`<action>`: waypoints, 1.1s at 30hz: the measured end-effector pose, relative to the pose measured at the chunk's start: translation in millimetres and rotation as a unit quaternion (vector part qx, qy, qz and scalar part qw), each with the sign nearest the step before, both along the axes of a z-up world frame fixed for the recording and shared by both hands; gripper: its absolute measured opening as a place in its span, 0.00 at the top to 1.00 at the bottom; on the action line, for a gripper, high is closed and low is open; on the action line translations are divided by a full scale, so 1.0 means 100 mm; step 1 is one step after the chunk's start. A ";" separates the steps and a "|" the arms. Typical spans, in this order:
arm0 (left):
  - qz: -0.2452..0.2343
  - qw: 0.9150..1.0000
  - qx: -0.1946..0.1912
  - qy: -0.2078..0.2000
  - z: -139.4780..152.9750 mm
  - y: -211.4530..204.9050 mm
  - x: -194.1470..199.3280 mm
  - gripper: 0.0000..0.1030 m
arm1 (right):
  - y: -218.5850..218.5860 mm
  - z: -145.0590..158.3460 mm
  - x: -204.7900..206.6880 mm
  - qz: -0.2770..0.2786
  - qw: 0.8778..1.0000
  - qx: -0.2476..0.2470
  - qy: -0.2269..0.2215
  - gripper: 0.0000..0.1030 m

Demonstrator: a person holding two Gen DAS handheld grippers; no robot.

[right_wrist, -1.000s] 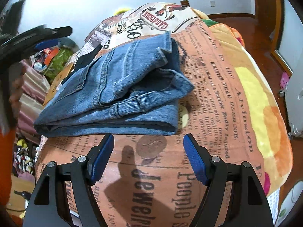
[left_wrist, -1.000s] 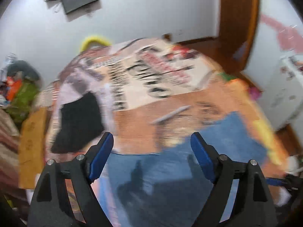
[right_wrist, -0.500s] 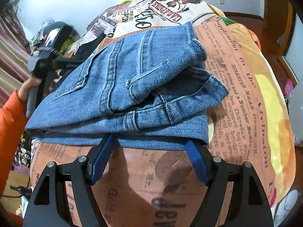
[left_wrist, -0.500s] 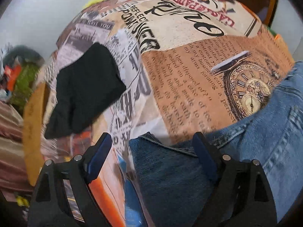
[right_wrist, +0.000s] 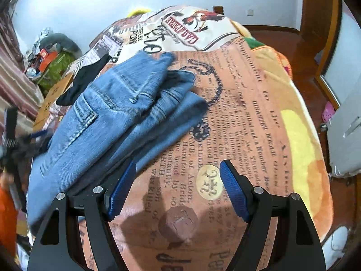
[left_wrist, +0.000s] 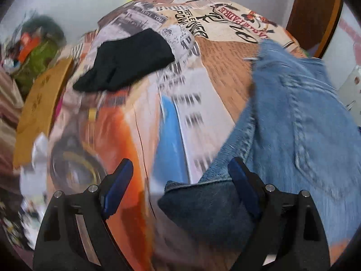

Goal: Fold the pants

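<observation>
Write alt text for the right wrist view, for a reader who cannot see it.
Folded blue jeans lie on a bed covered by a newspaper-print blanket, with the open right hand-held gripper just in front of their near edge, holding nothing. A black garment lies beyond the jeans, towards the wall.

Even, soft indoor light. Strong fisheye bending and dark vignette at all corners. Motion blur smears the blanket (left_wrist: 140, 135) and jeans (right_wrist: 108, 122). A gripper shadow (right_wrist: 144, 223) falls on the blanket.
</observation>
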State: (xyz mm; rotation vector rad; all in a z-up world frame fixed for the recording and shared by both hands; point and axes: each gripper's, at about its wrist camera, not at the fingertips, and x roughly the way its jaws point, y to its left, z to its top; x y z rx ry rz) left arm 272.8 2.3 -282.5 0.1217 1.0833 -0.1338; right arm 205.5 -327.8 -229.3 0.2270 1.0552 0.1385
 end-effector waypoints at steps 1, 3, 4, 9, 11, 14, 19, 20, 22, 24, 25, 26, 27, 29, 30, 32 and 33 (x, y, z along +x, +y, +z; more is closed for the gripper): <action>0.000 1.000 -0.013 0.004 0.02 0.01 -0.11 0.14 | -0.01 0.04 -0.02 0.000 1.000 -0.001 -0.004 0.27; 0.004 0.999 -0.032 0.003 0.07 -0.02 -0.34 0.14 | 0.01 0.13 -0.09 0.001 1.000 -0.004 -0.016 0.27; 0.004 0.999 -0.035 -0.001 0.11 -0.05 -0.43 0.14 | 0.02 0.18 -0.13 0.003 1.000 -0.006 -0.023 0.27; -0.025 0.999 0.005 -0.028 0.36 -0.20 -0.68 0.16 | 0.12 0.42 -0.33 0.018 0.998 -0.004 -0.055 0.27; -0.025 0.999 -0.001 -0.045 0.52 -0.18 -0.70 0.16 | 0.20 0.48 -0.37 0.033 0.997 -0.005 -0.064 0.27; -0.023 0.997 -0.024 -0.069 0.73 -0.12 -0.66 0.16 | 0.36 0.53 -0.43 0.058 0.995 -0.005 -0.076 0.27; -0.035 0.998 -0.018 -0.056 0.62 -0.21 -0.62 0.16 | 0.65 0.39 -0.45 0.095 0.993 0.002 -0.067 0.27; -0.035 0.998 -0.007 -0.043 0.51 -0.23 -0.60 0.16 | 0.69 0.34 -0.45 0.101 0.993 0.001 -0.061 0.28; -0.031 0.999 0.015 -0.025 0.30 -0.23 -0.59 0.18 | 0.75 0.17 -0.42 0.106 0.993 -0.007 -0.041 0.32; -0.024 0.999 -0.006 -0.032 0.21 -0.13 -0.62 0.17 | 0.74 0.06 -0.42 0.105 0.994 -0.003 -0.030 0.32; -0.017 0.999 -0.019 -0.029 0.21 -0.07 -0.63 0.17 | 0.71 0.02 -0.44 0.102 0.994 0.003 -0.025 0.32; -0.014 0.999 -0.023 -0.027 0.21 -0.03 -0.63 0.17 | 0.67 0.00 -0.45 0.099 0.995 0.008 -0.024 0.32; -0.012 0.999 -0.026 -0.028 0.23 0.00 -0.64 0.17 | 0.63 0.00 -0.48 0.097 0.995 0.014 -0.025 0.32; -0.016 0.999 -0.018 -0.029 0.25 0.01 -0.64 0.17 | 0.55 0.02 -0.51 0.097 0.995 0.018 -0.026 0.32; -0.021 0.999 -0.012 -0.029 0.26 0.00 -0.64 0.17 | 0.53 0.03 -0.52 0.099 0.995 0.020 -0.026 0.32; -0.027 0.999 0.008 -0.033 0.31 -0.05 -0.62 0.18 | 0.53 0.07 -0.52 0.103 0.994 0.020 -0.026 0.32; -0.026 0.999 0.021 -0.040 0.36 -0.07 -0.60 0.19 | 0.53 0.12 -0.50 0.108 0.994 0.015 -0.031 0.32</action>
